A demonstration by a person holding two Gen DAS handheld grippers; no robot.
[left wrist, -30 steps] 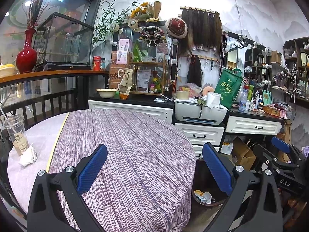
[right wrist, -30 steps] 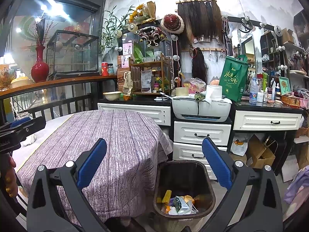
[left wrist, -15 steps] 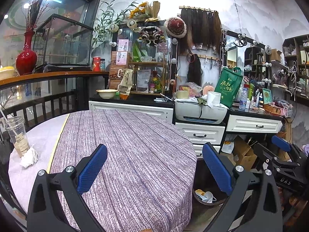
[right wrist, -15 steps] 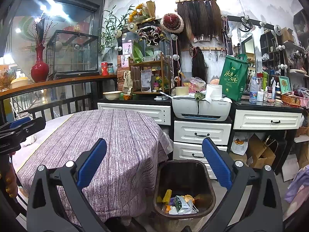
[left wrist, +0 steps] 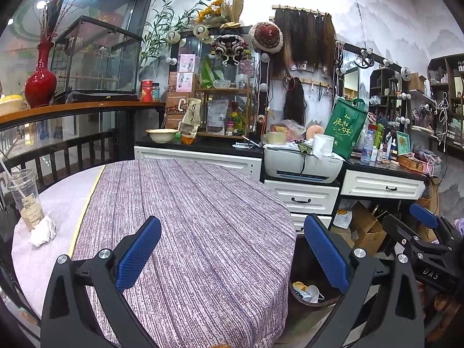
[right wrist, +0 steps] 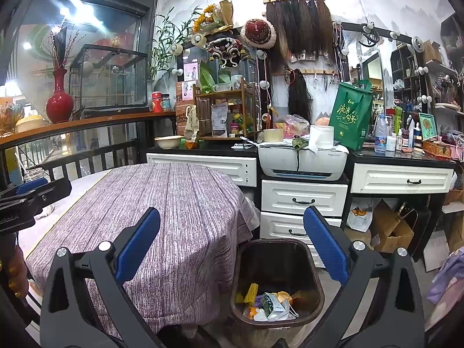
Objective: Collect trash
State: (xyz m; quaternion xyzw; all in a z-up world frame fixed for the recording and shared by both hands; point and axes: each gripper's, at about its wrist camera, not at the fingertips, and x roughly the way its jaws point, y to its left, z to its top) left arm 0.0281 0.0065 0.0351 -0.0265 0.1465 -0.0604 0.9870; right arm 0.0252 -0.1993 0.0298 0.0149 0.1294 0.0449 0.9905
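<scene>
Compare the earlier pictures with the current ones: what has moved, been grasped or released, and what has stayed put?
Nothing visibly changed. Both the left gripper and right gripper remain open and empty, the cup and crumpled tissue remain on the table, and the bin stays beside it.

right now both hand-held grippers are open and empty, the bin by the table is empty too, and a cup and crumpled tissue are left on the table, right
Not quite: the bin is not empty. The right wrist view shows wrappers and scraps in its bottom. The rest holds: left hand-held gripper and right hand-held gripper open and empty, cup and crumpled tissue on the table.
</scene>
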